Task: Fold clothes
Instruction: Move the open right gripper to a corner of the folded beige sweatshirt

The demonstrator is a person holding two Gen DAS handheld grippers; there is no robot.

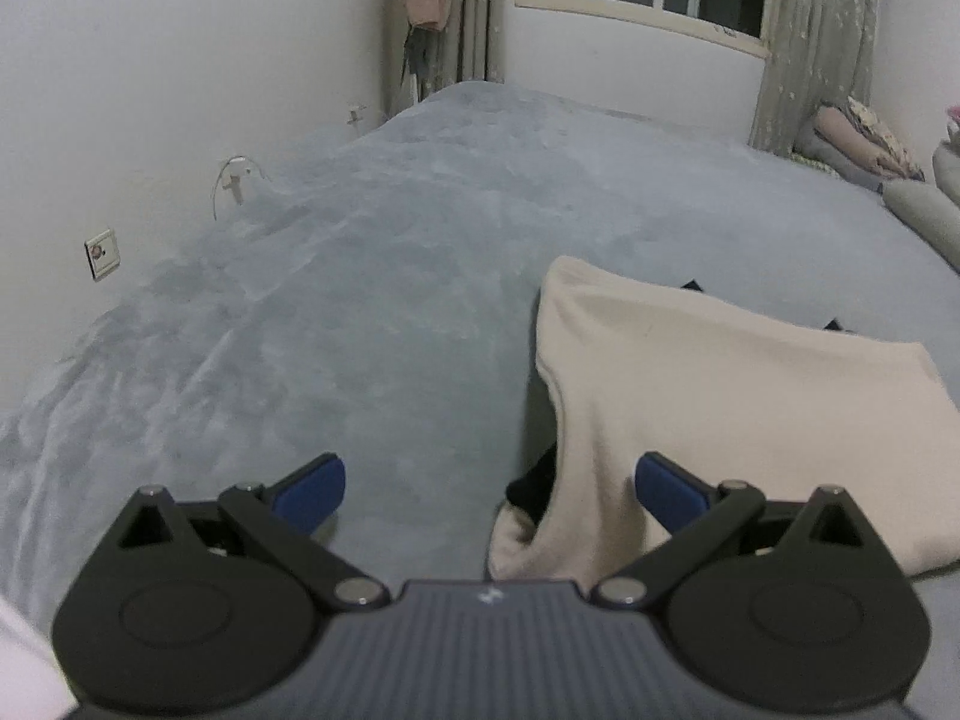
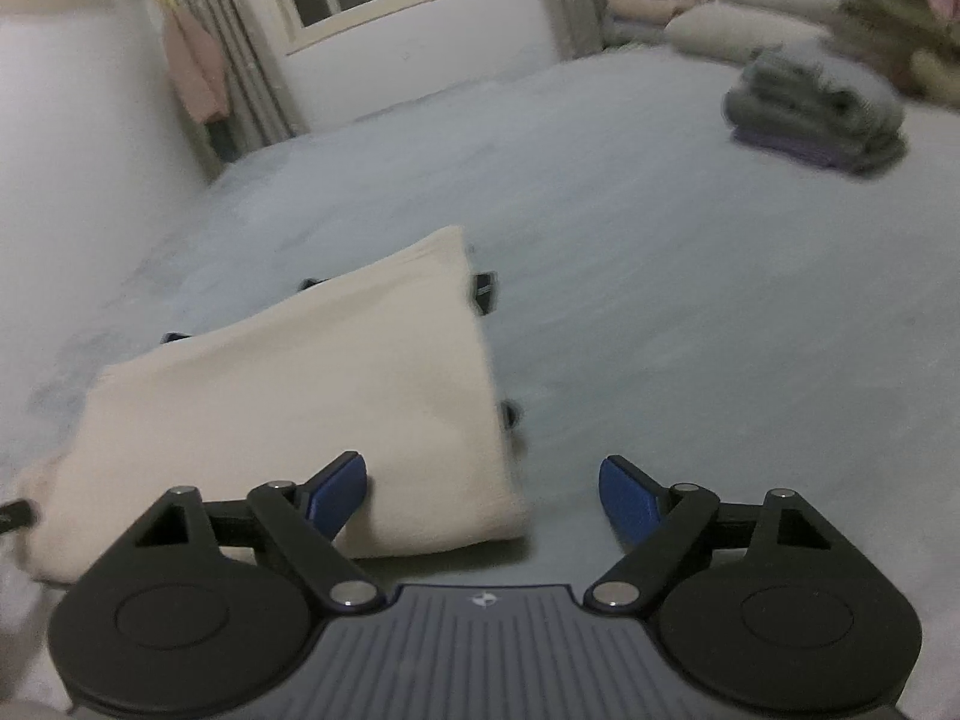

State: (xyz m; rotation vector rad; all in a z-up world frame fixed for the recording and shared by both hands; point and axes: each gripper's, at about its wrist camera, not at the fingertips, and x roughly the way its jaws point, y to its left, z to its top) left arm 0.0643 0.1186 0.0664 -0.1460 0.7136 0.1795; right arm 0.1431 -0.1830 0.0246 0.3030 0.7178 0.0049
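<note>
Across the wide grey-blue bed cover that fills both views, we see a cream garment lying folded into a rough rectangle, with bits of black fabric peeking out at its edges, and a stack of folded grey clothes well apart from it near the pillows. We hold the left gripper over the garment's left edge and the right gripper over its right corner, both with blue pads spread wide and released, gripping nothing.
</note>
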